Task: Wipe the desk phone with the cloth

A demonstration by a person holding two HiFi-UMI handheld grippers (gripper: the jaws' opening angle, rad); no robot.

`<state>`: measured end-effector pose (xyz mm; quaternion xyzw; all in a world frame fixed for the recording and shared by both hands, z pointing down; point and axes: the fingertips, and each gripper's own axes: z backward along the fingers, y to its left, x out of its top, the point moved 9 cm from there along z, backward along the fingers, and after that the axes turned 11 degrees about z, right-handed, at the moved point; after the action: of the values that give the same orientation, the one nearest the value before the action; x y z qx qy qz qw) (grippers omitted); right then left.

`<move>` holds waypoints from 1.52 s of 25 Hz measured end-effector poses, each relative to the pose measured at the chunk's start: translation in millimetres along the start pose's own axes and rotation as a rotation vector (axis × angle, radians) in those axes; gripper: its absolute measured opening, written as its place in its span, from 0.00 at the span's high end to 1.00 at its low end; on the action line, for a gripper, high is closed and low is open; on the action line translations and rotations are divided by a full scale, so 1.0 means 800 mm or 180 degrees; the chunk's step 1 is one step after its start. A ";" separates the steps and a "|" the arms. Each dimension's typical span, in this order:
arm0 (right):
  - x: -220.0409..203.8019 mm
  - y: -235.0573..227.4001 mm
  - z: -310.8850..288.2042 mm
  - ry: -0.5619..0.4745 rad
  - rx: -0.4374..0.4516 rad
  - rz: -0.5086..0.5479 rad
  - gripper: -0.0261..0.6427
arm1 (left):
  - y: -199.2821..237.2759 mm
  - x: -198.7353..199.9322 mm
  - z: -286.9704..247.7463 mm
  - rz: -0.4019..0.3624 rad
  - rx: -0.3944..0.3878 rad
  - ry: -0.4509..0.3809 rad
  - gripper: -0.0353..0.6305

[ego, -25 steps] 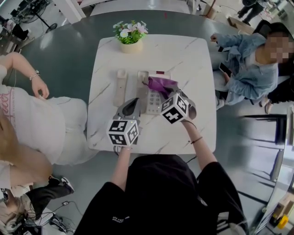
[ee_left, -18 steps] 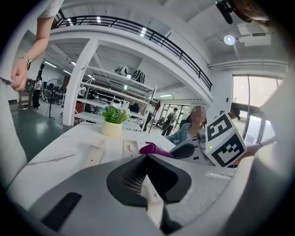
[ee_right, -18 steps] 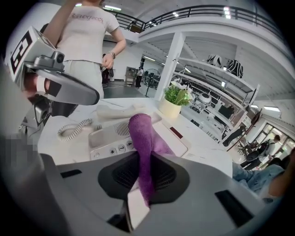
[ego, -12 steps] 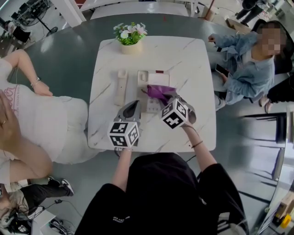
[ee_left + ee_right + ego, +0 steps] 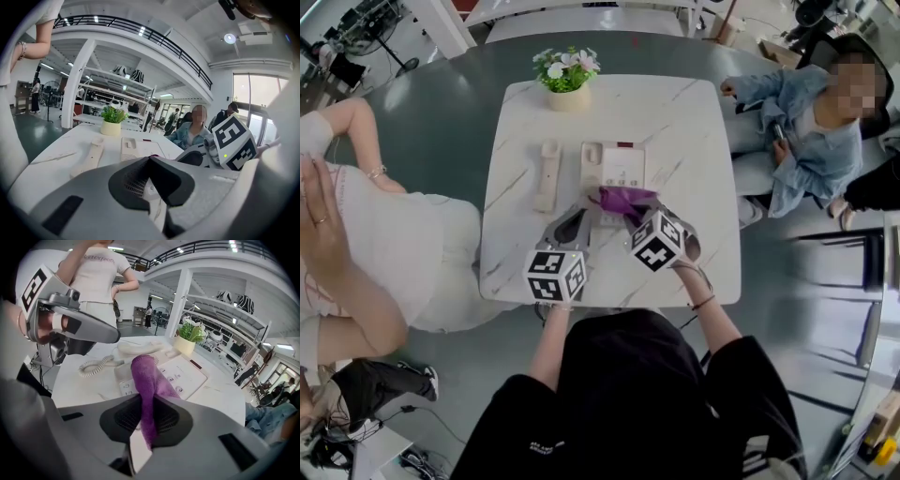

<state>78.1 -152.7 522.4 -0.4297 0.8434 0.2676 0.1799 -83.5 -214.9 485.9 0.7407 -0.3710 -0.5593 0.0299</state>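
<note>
Now, the right gripper has its jaws clamped on a purple terry cloth. One fold stands up out of the pads, and the free end drapes onto the keypad at the 6 o'clock end of the cream push-button desk phone base. That low, forward hold looks meant to drag the cloth across the keys.

The cream handset lies off its cradle at the base's 9 o'clock, on the white marble-patterned table, probably to bare the cradle for wiping. The left gripper has its jaws together on nothing and sits at the cloth's 8 o'clock, clear of the stroke.

The right gripper view catches the coiled cord and the key digits, which the head view loses. The head view alone gives the plan: both grippers reach in from the table's 6 o'clock edge, with the potted flowers at its 12 o'clock.
</note>
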 end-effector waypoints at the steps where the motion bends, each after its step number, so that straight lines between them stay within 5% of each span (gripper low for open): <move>1: -0.001 0.002 0.001 0.0002 0.0011 -0.0004 0.90 | 0.000 -0.001 0.001 -0.0004 -0.0006 0.0004 0.95; 15: -0.012 0.031 0.009 -0.0004 0.0178 -0.0142 0.90 | -0.001 -0.013 0.013 -0.0063 -0.0108 0.0070 0.95; 22: -0.016 0.032 0.014 -0.0075 0.0499 -0.0247 0.90 | 0.002 -0.014 0.018 -0.0081 -0.0068 0.0084 0.95; 30: -0.020 0.039 0.030 -0.0367 0.1087 -0.0579 0.90 | -0.003 -0.009 0.031 0.0025 0.0049 -0.0001 0.95; 38: -0.018 0.020 0.055 -0.0845 0.1261 -0.0895 0.90 | -0.007 0.002 0.042 0.0051 0.0062 -0.0137 0.95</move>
<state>76.5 -109.2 499.6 -0.4601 0.7804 0.1238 0.4048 -108.9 -199.0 469.7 0.7257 -0.3830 -0.5712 0.0191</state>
